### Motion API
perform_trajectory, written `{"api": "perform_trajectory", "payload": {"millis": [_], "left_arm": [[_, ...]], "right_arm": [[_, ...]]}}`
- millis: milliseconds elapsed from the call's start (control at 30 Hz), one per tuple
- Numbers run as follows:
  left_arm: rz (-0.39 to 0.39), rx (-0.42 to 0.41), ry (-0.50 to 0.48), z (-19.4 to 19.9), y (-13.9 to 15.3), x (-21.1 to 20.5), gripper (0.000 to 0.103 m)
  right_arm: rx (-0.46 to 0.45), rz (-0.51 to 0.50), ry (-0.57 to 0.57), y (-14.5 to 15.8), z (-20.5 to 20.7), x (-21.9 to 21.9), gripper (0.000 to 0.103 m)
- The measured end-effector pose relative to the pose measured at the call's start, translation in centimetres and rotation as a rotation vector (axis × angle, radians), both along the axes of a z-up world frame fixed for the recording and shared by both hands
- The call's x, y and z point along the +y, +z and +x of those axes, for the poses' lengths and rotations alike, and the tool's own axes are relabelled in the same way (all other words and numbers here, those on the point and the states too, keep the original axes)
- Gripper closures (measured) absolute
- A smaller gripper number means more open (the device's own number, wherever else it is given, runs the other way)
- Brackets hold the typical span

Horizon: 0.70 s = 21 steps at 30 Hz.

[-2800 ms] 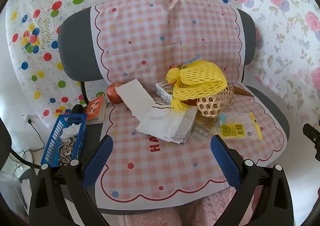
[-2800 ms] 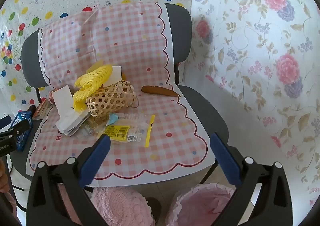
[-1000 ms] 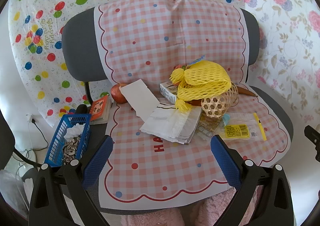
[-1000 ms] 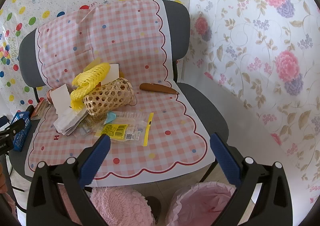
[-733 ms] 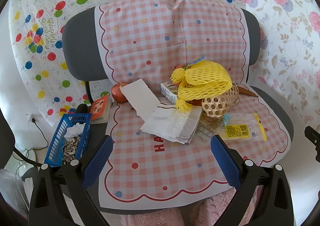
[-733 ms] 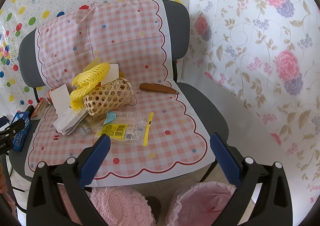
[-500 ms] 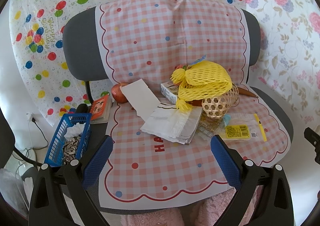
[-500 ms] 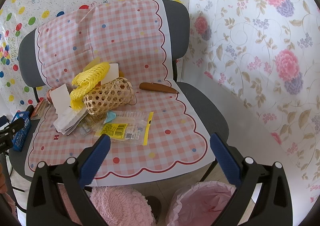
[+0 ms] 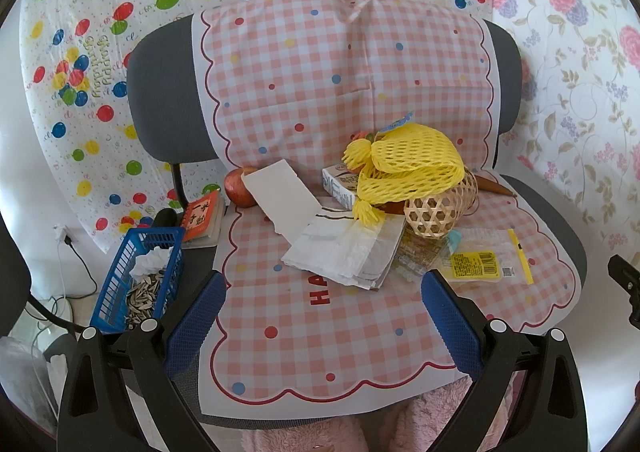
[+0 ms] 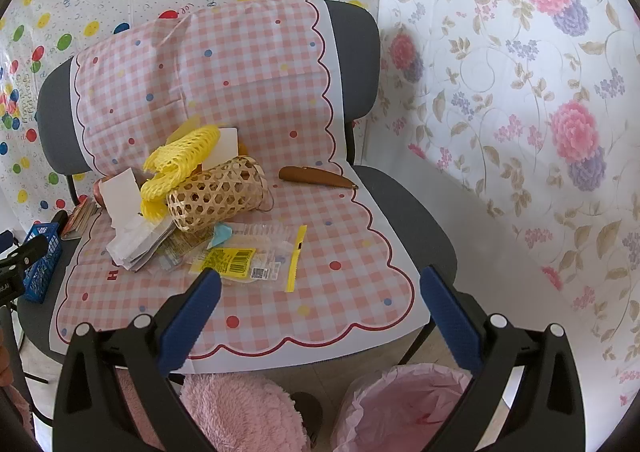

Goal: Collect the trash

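Note:
A pile of trash lies on a chair seat covered by a pink checked cloth (image 9: 320,332): yellow foam netting (image 9: 408,168), white paper and bags (image 9: 344,248), a clear wrapper with a yellow label (image 9: 478,262) (image 10: 240,258), a small carton (image 9: 340,184). A woven bamboo basket (image 10: 218,192) lies on its side among them. My left gripper (image 9: 324,312) is open and empty, in front of the seat. My right gripper (image 10: 320,312) is open and empty, over the seat's front edge. A pink-lined bin (image 10: 400,408) stands below it.
An apple (image 9: 238,188) sits at the seat's back left. A brown sheath-like object (image 10: 316,176) lies at the back right. A blue basket of seed shells (image 9: 138,276) and a small book (image 9: 202,214) stand left of the cloth. A pink fluffy thing (image 10: 240,412) lies below.
Both grippers have stayed open and empty; the views have drifted only slightly. Nothing on the seat has moved.

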<state>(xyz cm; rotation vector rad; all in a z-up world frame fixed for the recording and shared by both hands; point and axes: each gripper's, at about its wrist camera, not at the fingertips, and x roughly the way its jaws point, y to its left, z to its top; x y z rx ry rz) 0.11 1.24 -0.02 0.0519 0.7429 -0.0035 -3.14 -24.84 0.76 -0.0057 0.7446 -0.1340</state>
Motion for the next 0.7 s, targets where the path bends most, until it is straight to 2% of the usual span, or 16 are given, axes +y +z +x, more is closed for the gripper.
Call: {"api": "perform_trajectory", "payload": {"millis": [433, 700], "left_arm": [[0.006, 0.010, 0.007, 0.4, 0.0, 0.9, 0.006], [0.003, 0.049, 0.071, 2.6, -1.6, 2.3, 0.007]], "right_arm": [[0.008, -0.007, 0.010, -0.3, 0.5, 0.4, 0.006], [-0.017, -0.008, 0.110, -0.2, 3.4, 2.2, 0.006]]}}
